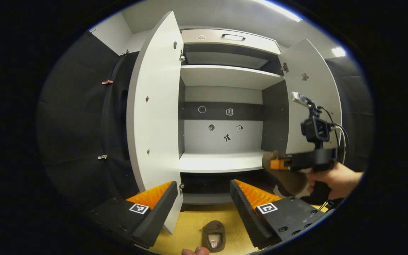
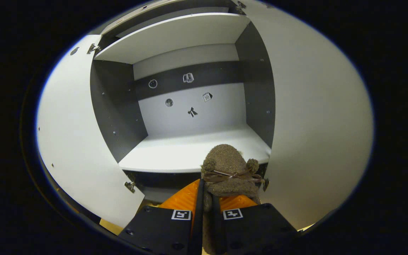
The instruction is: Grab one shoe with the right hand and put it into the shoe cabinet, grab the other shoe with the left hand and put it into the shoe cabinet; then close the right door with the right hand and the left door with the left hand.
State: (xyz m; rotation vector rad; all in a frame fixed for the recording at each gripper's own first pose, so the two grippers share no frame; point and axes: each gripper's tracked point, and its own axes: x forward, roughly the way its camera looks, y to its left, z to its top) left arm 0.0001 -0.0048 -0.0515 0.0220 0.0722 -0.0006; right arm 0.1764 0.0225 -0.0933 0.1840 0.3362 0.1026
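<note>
Right gripper (image 2: 205, 209): both fingers clamped on a brown shoe (image 2: 229, 173), its toe pointing ahead at the front edge of the shoe cabinet's lower shelf (image 2: 190, 152). Left gripper (image 1: 204, 202): fingers spread wide, holding nothing. The second brown shoe (image 1: 214, 235) lies on the wooden floor (image 1: 190, 226) below and between its fingers. Left door (image 1: 154, 117) and right door (image 1: 312, 92) stand open ahead.

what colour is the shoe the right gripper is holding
Brown, fuzzy, with a darker brown bow; the shoe shows best in the right gripper view.
</note>
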